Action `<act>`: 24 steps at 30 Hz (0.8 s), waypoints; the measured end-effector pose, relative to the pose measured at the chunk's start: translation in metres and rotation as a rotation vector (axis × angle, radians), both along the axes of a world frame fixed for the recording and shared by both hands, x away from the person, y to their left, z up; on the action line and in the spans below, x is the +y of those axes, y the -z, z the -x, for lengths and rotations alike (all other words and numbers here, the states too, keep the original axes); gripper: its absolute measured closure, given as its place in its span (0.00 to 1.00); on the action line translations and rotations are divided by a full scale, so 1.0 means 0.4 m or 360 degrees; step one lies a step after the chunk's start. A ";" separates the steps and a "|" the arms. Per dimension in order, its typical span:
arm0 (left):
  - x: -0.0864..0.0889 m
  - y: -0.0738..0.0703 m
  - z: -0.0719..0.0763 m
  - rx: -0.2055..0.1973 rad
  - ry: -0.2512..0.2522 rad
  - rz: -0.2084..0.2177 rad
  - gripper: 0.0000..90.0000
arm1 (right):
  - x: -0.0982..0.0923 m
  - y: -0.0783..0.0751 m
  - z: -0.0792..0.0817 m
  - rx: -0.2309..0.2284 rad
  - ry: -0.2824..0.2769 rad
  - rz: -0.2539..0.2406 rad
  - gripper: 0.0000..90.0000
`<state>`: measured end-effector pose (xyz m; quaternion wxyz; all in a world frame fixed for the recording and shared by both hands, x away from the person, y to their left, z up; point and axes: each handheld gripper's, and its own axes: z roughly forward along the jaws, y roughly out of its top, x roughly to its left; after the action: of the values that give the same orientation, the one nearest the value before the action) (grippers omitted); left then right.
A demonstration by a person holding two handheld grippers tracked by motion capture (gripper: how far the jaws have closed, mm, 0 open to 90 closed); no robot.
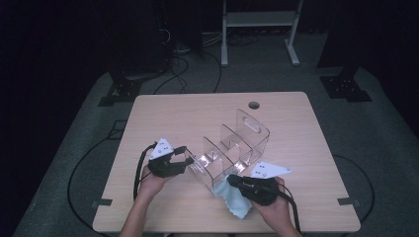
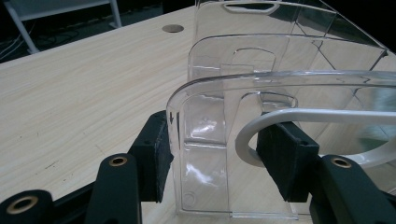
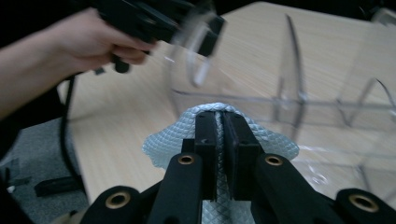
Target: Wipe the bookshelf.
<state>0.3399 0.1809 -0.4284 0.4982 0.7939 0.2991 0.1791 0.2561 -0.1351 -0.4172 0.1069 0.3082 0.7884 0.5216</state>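
With the left gripper point(image 1: 190, 159) clamped on the front wall of the clear acrylic organizer point(image 1: 236, 150) at mid-table, the right gripper point(image 3: 220, 122), pinching the pale blue cleaning cloth point(image 3: 184, 135), should probably wipe its panels gently so the steadied organizer cannot slip.

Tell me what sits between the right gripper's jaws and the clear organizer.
The light blue cloth: the right gripper is shut on a fold of it, and in the right gripper view the cloth bulges ahead of the jaws toward the clear organizer.
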 end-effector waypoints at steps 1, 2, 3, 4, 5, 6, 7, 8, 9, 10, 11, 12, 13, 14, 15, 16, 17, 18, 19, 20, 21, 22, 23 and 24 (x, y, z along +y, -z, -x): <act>0.000 0.000 0.000 0.0000 0.0000 -0.0002 0.51 | 0.010 -0.008 0.012 -0.0019 -0.0020 -0.0002 0.93; 0.000 -0.001 0.000 0.0000 -0.0001 -0.0005 0.51 | 0.019 -0.011 0.018 -0.0035 -0.0033 0.0000 0.93; -0.001 0.000 0.001 0.0000 -0.0006 0.0003 0.51 | 0.029 -0.014 0.023 -0.0046 -0.0044 0.0000 0.93; -0.001 0.000 0.001 0.0000 -0.0007 0.0004 0.51 | 0.040 -0.016 0.026 -0.0057 -0.0054 0.0001 0.93; -0.001 0.000 0.001 -0.0001 -0.0006 0.0005 0.51 | 0.049 -0.017 0.027 -0.0063 -0.0060 0.0010 0.93; -0.001 0.000 0.001 -0.0002 -0.0006 0.0005 0.51 | 0.059 -0.017 0.026 -0.0070 -0.0063 0.0018 0.93; -0.001 0.000 0.001 -0.0002 -0.0006 0.0004 0.51 | 0.067 -0.015 0.025 -0.0074 -0.0063 0.0029 0.93; -0.001 0.000 0.001 -0.0001 -0.0006 0.0005 0.51 | 0.073 -0.012 0.024 -0.0076 -0.0061 0.0043 0.93; -0.001 0.000 0.001 -0.0001 -0.0005 0.0005 0.51 | 0.080 -0.006 0.023 -0.0077 -0.0059 0.0067 0.93; -0.001 0.000 0.001 0.0000 -0.0005 0.0004 0.51 | 0.087 0.002 0.023 -0.0074 -0.0053 0.0091 0.93; -0.001 0.000 0.001 0.0000 -0.0005 0.0004 0.51 | 0.095 0.014 0.023 -0.0067 -0.0051 0.0118 0.93; -0.001 0.000 0.001 0.0000 -0.0005 0.0003 0.51 | 0.099 0.023 0.023 -0.0055 -0.0046 0.0131 0.93; -0.001 0.000 0.001 -0.0001 -0.0007 0.0002 0.51 | 0.106 0.038 0.021 -0.0047 -0.0042 0.0161 0.93; -0.002 0.000 0.002 -0.0001 -0.0009 0.0002 0.51 | 0.110 0.050 0.019 -0.0035 -0.0038 0.0179 0.93; -0.002 0.000 0.002 -0.0001 -0.0010 0.0002 0.51 | 0.113 0.062 0.018 -0.0020 -0.0035 0.0192 0.93; -0.002 0.000 0.002 -0.0001 -0.0010 0.0007 0.51 | 0.116 0.074 0.016 -0.0002 -0.0037 0.0200 0.93; -0.002 0.000 0.002 0.0000 -0.0008 0.0009 0.51 | 0.119 0.085 0.014 0.0010 -0.0040 0.0217 0.93; -0.002 0.000 0.002 -0.0001 -0.0008 0.0008 0.51 | 0.121 0.093 0.012 0.0024 -0.0037 0.0229 0.93; -0.002 0.000 0.002 -0.0001 -0.0008 0.0008 0.51 | 0.123 0.104 0.009 0.0049 -0.0034 0.0237 0.93; -0.002 0.000 0.002 -0.0001 -0.0008 0.0007 0.51 | 0.121 0.107 0.006 0.0051 -0.0030 0.0233 0.93; -0.002 0.000 0.002 -0.0001 -0.0008 0.0007 0.51 | 0.120 0.104 0.007 0.0046 -0.0024 0.0222 0.93; -0.001 -0.001 0.001 -0.0001 -0.0003 -0.0003 0.51 | 0.117 0.097 0.009 0.0029 -0.0016 0.0209 0.93; -0.002 0.000 0.001 0.0000 -0.0005 0.0002 0.51 | 0.115 0.089 0.009 0.0017 -0.0010 0.0201 0.93; -0.002 0.000 0.001 0.0001 -0.0005 0.0005 0.51 | 0.114 0.086 0.009 0.0019 -0.0010 0.0198 0.93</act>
<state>0.3395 0.1800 -0.4283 0.4991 0.7926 0.3007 0.1793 0.2527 -0.0897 -0.4518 0.1196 0.3015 0.8209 0.4701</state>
